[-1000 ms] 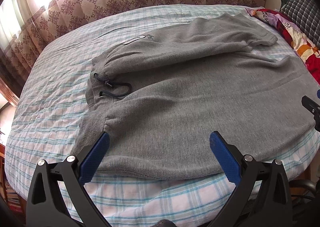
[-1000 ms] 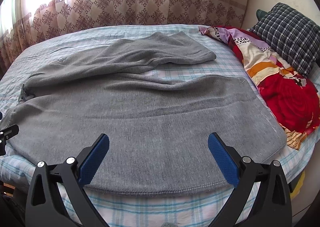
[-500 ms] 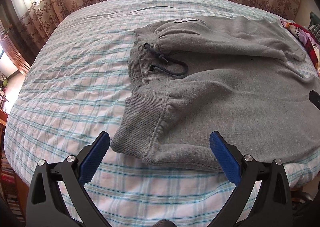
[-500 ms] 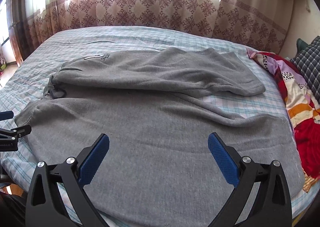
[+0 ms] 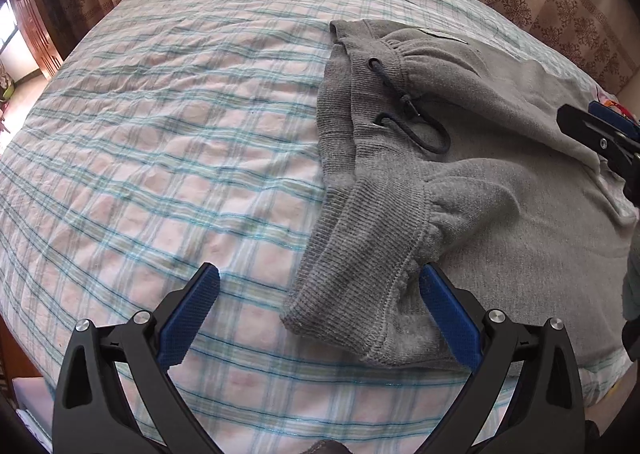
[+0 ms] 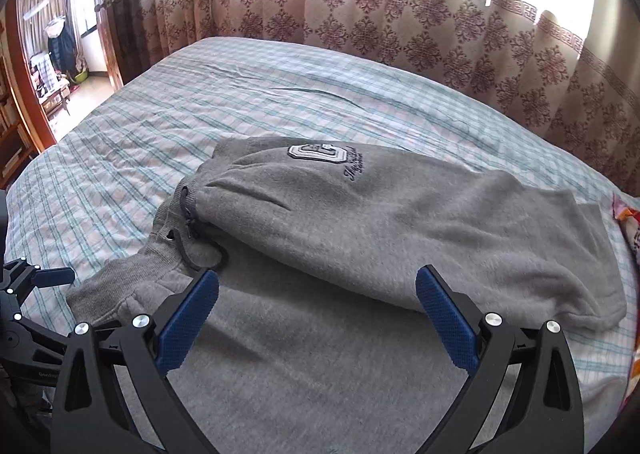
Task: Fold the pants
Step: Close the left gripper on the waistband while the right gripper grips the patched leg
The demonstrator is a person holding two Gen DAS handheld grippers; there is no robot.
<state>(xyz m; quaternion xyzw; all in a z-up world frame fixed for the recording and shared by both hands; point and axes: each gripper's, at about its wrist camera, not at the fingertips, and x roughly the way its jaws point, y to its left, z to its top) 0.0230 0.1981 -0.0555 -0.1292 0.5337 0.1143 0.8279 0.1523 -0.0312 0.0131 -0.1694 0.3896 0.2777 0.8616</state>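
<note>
Jaws of the left gripper (image 5: 320, 300) stand wide apart and hold nothing, with the near corner of the ribbed waistband (image 5: 356, 274) lying between the blue pads (image 5: 188, 318) at about 1 o'clock in the left wrist view. The grey pants (image 5: 500, 221) lie spread on the checked bedsheet (image 5: 160, 141), the waist end toward 12 o'clock there and the legs running off to 3 o'clock. Beyond the waistband a dark drawstring (image 5: 412, 117) loops over the fabric. At 3 o'clock the tip of the right gripper (image 5: 596, 137) shows above the pants. In the right wrist view that gripper (image 6: 318, 306) is likewise spread open and empty above the grey cloth, one leg (image 6: 400, 230) lying folded across the other, with a stitched patch (image 6: 320, 153) near 12 o'clock. The left gripper (image 6: 36, 282) appears at 9 o'clock. Farthest back hangs a patterned curtain (image 6: 360, 21).
</note>
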